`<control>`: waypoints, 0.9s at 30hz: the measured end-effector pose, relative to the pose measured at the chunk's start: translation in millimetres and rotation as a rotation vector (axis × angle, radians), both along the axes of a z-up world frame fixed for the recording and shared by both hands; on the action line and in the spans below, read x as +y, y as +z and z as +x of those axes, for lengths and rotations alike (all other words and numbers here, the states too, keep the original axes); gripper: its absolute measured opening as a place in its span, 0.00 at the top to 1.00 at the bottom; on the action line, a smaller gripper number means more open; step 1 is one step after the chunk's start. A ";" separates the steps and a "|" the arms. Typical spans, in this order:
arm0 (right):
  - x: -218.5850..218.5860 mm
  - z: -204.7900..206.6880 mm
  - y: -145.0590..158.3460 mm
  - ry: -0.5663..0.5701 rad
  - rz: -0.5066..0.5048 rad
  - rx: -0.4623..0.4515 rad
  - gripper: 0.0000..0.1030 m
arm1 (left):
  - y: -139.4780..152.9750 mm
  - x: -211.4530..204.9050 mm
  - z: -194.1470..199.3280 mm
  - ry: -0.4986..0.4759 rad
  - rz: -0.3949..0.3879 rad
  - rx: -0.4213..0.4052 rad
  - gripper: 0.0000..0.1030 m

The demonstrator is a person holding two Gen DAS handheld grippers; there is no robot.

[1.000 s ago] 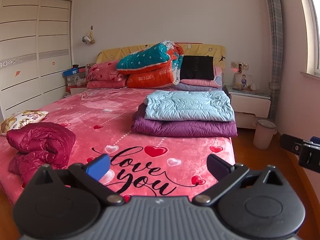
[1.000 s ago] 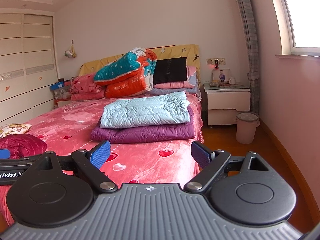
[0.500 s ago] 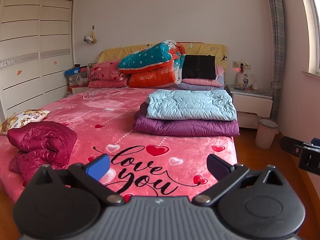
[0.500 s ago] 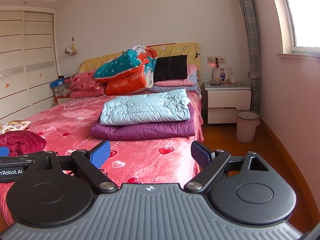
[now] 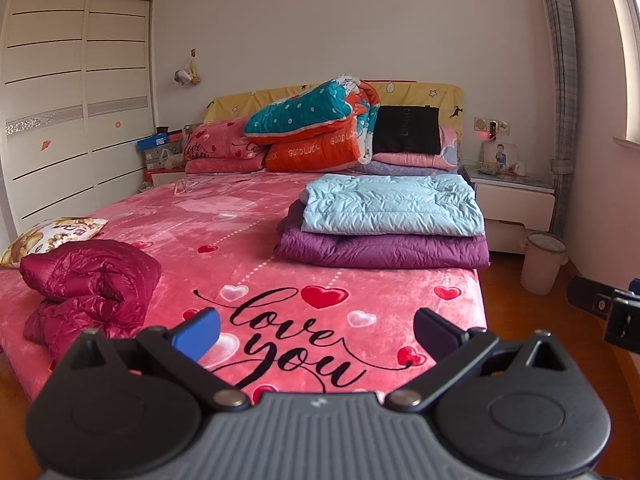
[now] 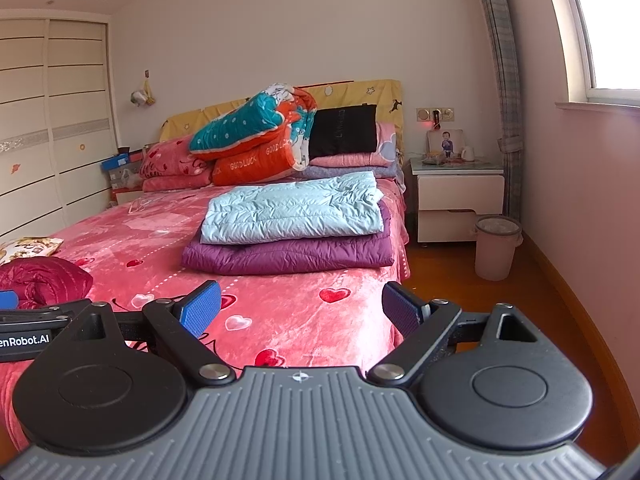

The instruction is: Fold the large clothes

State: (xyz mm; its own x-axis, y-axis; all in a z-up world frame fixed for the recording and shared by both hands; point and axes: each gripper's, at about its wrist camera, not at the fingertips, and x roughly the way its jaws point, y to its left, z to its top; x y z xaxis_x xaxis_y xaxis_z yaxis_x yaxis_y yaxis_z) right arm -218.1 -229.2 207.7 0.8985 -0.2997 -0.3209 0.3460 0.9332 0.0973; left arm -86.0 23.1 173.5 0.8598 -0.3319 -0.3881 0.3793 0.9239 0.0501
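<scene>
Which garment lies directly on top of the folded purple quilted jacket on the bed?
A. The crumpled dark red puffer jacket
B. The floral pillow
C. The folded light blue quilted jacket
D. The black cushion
C: the folded light blue quilted jacket rests flat on the folded purple quilted jacket, while the crumpled dark red puffer jacket lies apart near the bed's left edge.

both tongs nearer bed, slightly leftward

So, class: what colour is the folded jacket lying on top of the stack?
Light blue jacket, clearest in the left wrist view.
</scene>
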 end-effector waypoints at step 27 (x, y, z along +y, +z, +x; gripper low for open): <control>-34.1 37.4 -22.1 0.040 0.037 0.081 0.00 | -28.0 -2.7 28.8 0.031 -0.031 0.070 0.01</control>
